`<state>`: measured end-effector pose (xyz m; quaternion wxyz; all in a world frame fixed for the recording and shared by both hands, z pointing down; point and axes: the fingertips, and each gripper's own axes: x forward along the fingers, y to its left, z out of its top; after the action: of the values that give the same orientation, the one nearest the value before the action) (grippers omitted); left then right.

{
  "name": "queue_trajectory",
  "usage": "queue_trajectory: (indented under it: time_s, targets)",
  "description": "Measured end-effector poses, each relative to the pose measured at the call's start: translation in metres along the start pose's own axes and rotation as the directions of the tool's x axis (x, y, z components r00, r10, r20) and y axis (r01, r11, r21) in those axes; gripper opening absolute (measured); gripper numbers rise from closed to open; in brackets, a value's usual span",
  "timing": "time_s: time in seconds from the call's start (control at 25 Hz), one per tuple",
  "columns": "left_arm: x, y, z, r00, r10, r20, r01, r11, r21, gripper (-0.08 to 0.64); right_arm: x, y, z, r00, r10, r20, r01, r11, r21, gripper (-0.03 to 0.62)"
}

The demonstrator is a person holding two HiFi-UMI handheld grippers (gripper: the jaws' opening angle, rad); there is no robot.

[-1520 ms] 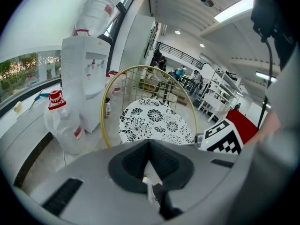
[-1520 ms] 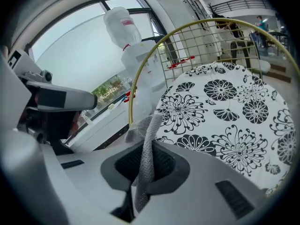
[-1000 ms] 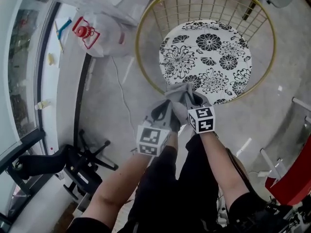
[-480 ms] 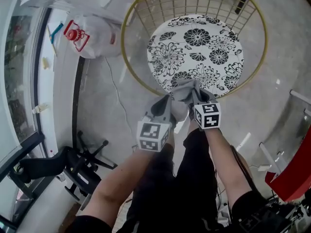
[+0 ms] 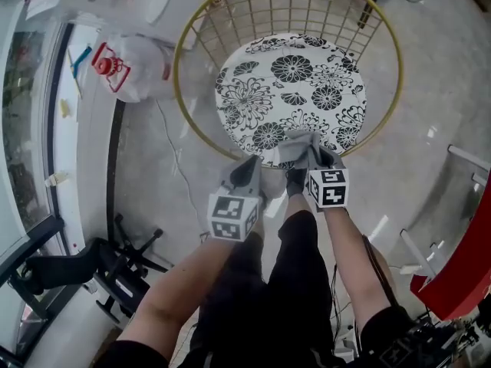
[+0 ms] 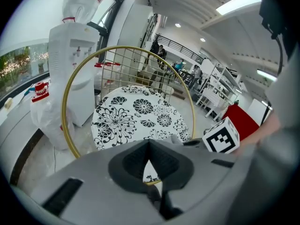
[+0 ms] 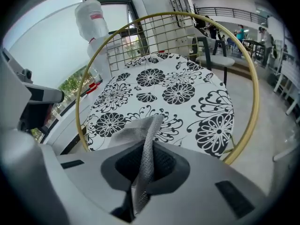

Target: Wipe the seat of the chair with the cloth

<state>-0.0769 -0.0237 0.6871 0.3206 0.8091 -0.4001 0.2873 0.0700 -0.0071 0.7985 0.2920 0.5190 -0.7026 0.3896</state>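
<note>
Grey floor surrounds the gold-rimmed chair in the head view, with the cloth at the near edge of its floral seat. In the left gripper view, the left gripper has its jaws closed together and holds nothing. In the right gripper view, the right gripper pinches the cloth.

1. The floor is pale grey and polished, with soft reflections.
2. A long window runs along the left side, with daylight and greenery outside.
3. A white water dispenser stands near it, just beside a white plastic bag with red print.
4. A black frame with legs lies at lower left, and red furniture sits at right.
5. Strip lights shine on the ceiling above white shelving.
</note>
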Motion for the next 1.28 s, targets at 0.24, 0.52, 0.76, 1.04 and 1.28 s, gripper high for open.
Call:
queue_trajectory:
  time_s: [0.24,0.52,0.76,1.04,1.28]
  targets:
    - [0.003,-0.003,0.006,1.0,-0.005,-0.017,0.006,1.0,0.011,0.008,-0.012,-0.027,0.001,0.999,-0.05,-0.003,0.05,0.999,0.017,0.026]
    - [0.007,-0.019,0.017,0.999,-0.024,-0.03,0.024,1.0,0.006,0.008,-0.035,-0.066,-0.001,0.992,-0.129,-0.009,0.129,0.991,0.046,0.026]
    - [0.009,-0.03,0.023,0.998,-0.048,-0.027,0.049,0.999,0.023,0.008,-0.052,-0.094,-0.005,0.983,-0.184,-0.016,0.184,0.982,0.047,0.026]
    - [-0.004,-0.022,0.024,0.999,-0.045,-0.013,0.045,0.999,0.017,0.008,-0.086,-0.114,-0.004,0.966,-0.26,-0.016,0.26,0.964,0.062,0.026]
    - [-0.04,0.005,0.037,1.0,-0.019,0.024,0.018,0.999,0.034,0.008,-0.106,-0.068,0.022,0.976,-0.214,0.029,0.215,0.977,-0.01,0.026]
